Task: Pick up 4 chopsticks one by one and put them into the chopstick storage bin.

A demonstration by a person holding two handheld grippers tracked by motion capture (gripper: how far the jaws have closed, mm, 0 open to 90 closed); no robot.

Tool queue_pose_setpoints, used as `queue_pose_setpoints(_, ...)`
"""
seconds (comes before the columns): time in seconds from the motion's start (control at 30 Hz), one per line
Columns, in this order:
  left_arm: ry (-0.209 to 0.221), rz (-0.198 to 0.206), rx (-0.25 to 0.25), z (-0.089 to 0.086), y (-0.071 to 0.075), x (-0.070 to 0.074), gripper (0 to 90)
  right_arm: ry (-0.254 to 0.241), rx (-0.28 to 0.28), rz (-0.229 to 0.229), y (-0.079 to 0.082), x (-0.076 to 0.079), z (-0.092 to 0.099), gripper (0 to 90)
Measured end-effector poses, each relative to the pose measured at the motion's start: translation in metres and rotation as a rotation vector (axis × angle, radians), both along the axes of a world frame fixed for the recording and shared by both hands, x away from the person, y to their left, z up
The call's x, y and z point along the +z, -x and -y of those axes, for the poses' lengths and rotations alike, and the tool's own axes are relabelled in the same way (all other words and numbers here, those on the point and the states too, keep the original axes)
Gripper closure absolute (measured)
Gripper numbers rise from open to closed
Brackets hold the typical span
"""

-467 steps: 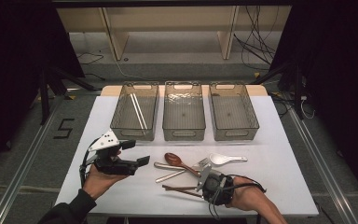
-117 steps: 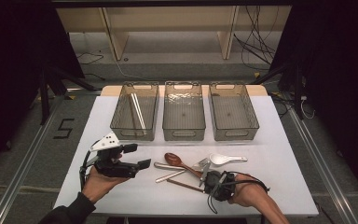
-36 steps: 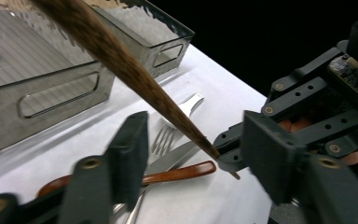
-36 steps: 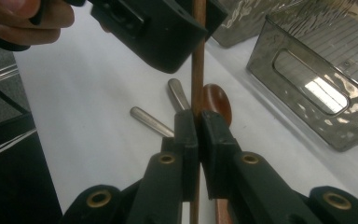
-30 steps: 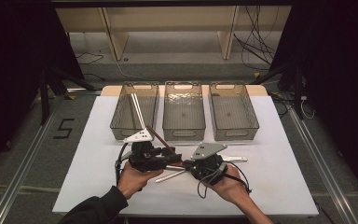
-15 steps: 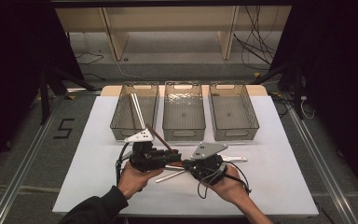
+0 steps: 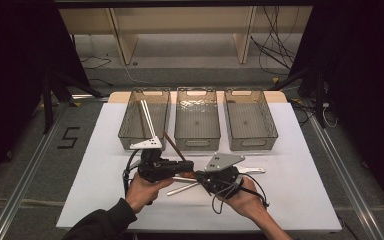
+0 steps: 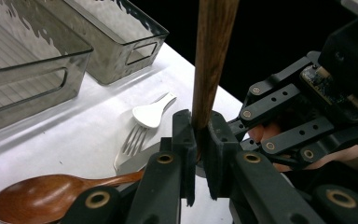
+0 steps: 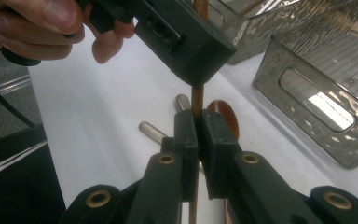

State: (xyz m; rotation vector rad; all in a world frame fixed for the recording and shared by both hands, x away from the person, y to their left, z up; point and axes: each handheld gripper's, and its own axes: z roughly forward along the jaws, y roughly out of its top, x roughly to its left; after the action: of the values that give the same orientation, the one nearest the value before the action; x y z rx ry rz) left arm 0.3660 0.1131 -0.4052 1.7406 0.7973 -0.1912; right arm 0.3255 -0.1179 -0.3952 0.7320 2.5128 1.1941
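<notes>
- White table (image 7: 305,190): three clear bins (image 7: 197,120) in a row; left bin holds pale sticks (image 7: 148,119), other two look empty.
- Left gripper (image 8: 198,140) and right gripper (image 9: 198,135) both clamp one wooden chopstick (image 7: 174,148).
- Wooden spoon (image 8: 42,198), fork (image 8: 133,140), white spoon (image 8: 151,113) on table.

We see a glossy brown wooden spoon (image 8: 37,198), a shiny metal fork (image 8: 133,140), ribbed smoky plastic bins (image 7: 197,118), and a matt white tabletop (image 7: 305,185).

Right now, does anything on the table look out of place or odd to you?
One thing: the thin brown wooden stick is pinched by both claws at once, left claw and right claw, and slants up off the white table toward the smoky clear plastic bins. Nothing looks spilled or damaged.
</notes>
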Motion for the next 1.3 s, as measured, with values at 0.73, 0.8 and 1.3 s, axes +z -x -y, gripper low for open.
queue_pose_setpoints(0.73, -0.019, 0.025, 0.181, -0.057, -0.032, 0.037, 83.6, 0.041, -0.058, -0.123, -0.008, -0.004, 0.014, 39.4)
queue_pose_setpoints(0.8, -0.028, 0.038, 0.205, -0.063, -0.036, 0.043, 83.6, 0.046, -0.062, -0.125, -0.008, -0.004, 0.015, 38.7)
queue_pose_setpoints(1.3, -0.036, 0.018, 0.337, -0.109, -0.067, 0.074, 83.5, 0.050, -0.068, -0.142, -0.009, -0.005, 0.018, 34.3)
